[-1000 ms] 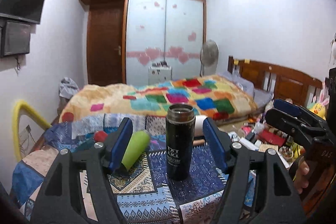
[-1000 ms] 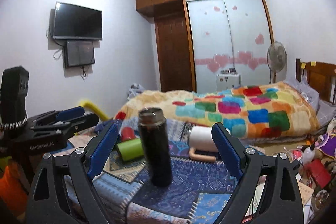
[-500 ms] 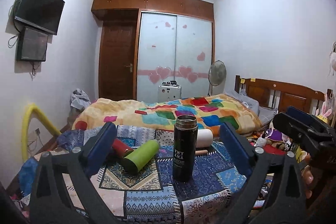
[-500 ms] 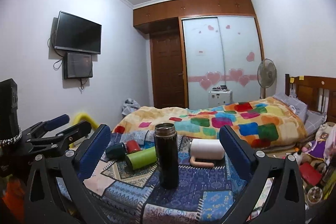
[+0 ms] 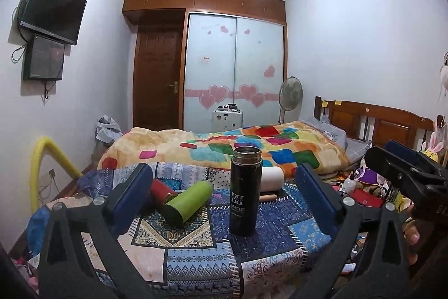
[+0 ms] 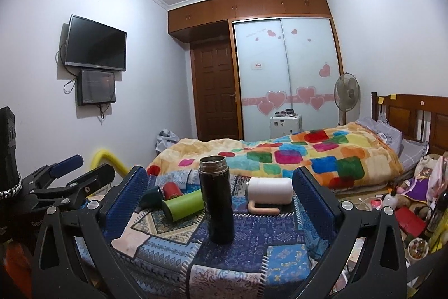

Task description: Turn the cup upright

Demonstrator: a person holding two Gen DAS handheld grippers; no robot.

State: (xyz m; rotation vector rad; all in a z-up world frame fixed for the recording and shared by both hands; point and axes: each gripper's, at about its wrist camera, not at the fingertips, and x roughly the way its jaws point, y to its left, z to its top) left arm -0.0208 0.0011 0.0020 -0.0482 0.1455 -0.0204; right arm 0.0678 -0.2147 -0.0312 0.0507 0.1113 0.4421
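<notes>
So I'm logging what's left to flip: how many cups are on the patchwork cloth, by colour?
Black, upright: 1
Light green, lying: 1
Red, lying: 1
Dark green, lying: 1
White with handle, lying: 1
Total: 5

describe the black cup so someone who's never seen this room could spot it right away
On the patchwork-covered table at the foot of the bed, look near the middle. The black cup is the only one standing upright; the green, red and white ones lie on their sides.
</notes>
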